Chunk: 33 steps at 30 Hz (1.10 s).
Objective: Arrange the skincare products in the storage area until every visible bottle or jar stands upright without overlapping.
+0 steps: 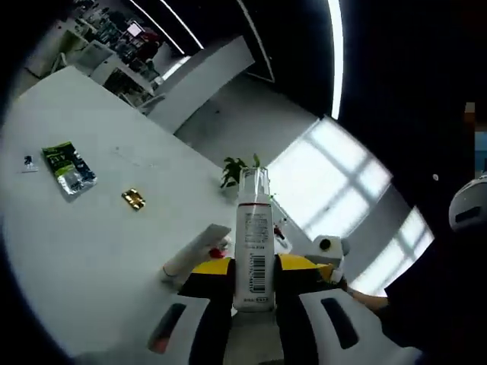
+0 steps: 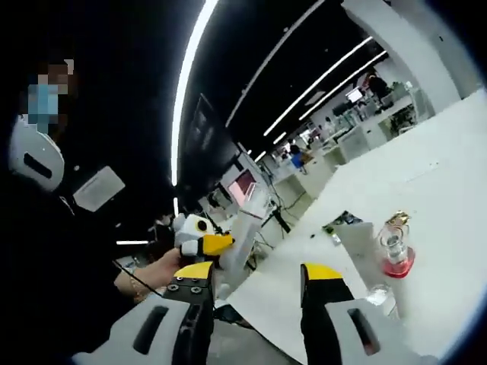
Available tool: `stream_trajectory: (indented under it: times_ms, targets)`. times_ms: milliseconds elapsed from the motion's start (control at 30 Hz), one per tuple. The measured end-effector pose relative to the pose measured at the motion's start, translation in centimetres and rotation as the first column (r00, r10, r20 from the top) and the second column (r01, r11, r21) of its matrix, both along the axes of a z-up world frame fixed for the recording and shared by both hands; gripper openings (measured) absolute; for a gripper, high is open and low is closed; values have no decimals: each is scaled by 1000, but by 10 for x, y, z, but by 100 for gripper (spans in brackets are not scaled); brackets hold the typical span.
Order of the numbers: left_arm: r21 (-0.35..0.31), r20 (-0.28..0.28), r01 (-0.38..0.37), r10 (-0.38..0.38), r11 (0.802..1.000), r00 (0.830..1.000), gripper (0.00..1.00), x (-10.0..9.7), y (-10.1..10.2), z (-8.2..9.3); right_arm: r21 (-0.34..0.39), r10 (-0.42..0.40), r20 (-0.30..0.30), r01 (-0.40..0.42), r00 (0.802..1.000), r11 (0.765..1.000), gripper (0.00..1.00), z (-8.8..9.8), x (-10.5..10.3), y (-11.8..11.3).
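My left gripper [image 1: 253, 268] is shut on a white bottle [image 1: 253, 247] with a clear cap and a barcode label, held above the white table [image 1: 84, 251]. A white tube [image 1: 195, 251] lies on its side just beyond the jaws, next to a red-based item [image 1: 220, 250]. In the right gripper view, my right gripper [image 2: 259, 280] stands open with nothing between its jaws. The left gripper [image 2: 219, 245] comes in from the left there, in a hand [image 2: 152, 277], still holding the white bottle [image 2: 247, 224]. A clear bottle on a red base [image 2: 396, 251] stands upright on the table, with a clear jar [image 2: 380, 298] nearer me.
A green packet [image 1: 67, 169], a small gold object [image 1: 134, 199] and a tiny dark item [image 1: 29, 161] lie on the left of the table. A small plant [image 1: 240, 171] stands at its far edge. A person in dark clothes [image 1: 434, 304] is close on the right.
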<state>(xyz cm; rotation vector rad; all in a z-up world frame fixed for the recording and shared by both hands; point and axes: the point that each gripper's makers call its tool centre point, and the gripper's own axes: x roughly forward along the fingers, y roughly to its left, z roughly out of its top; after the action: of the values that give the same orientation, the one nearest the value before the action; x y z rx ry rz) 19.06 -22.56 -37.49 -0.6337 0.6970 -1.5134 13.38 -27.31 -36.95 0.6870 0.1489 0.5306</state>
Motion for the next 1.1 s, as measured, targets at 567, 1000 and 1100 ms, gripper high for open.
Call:
stream_trajectory:
  times_ms: [567,1000,1100]
  targets:
    - [-120,-32,162,-167,980,986,22,-53,-8,31,259,127,104,-150,986,954,38,47,11,37]
    - [-155,-79,213,-227,965,971,22,-66,-7,36,317,136,103,-163,985,934,20,51,10,51]
    - [-156,-83,217,-232,964,969,22,-66,-7,37,305,122,102,-148,987,941,20,51,9,52]
